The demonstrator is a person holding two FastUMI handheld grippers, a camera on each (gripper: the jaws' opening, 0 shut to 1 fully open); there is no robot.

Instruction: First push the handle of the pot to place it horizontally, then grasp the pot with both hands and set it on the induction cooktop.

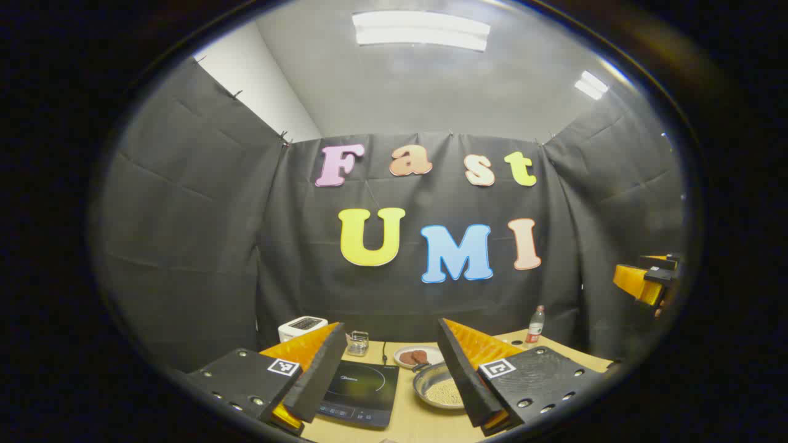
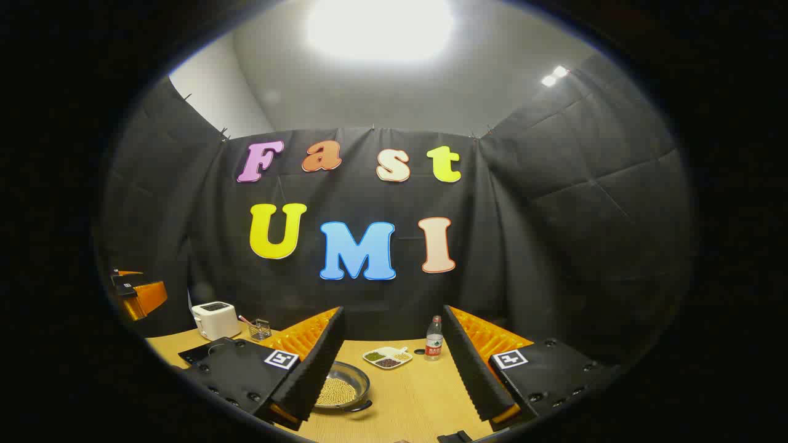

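Observation:
A shallow metal pot holding pale grains sits on the wooden table, just right of the black induction cooktop. In the right gripper view the pot lies low and left, partly behind my left finger, with a dark handle at its near rim. My left gripper is open and held above the table, nothing between its fingers. My right gripper is also open and empty, up in the air. The right gripper appears at the far right of the left gripper view.
A white toaster and a small wire holder stand at the back left. A plate with brown pieces lies behind the pot. A divided dish and a water bottle stand near the back wall.

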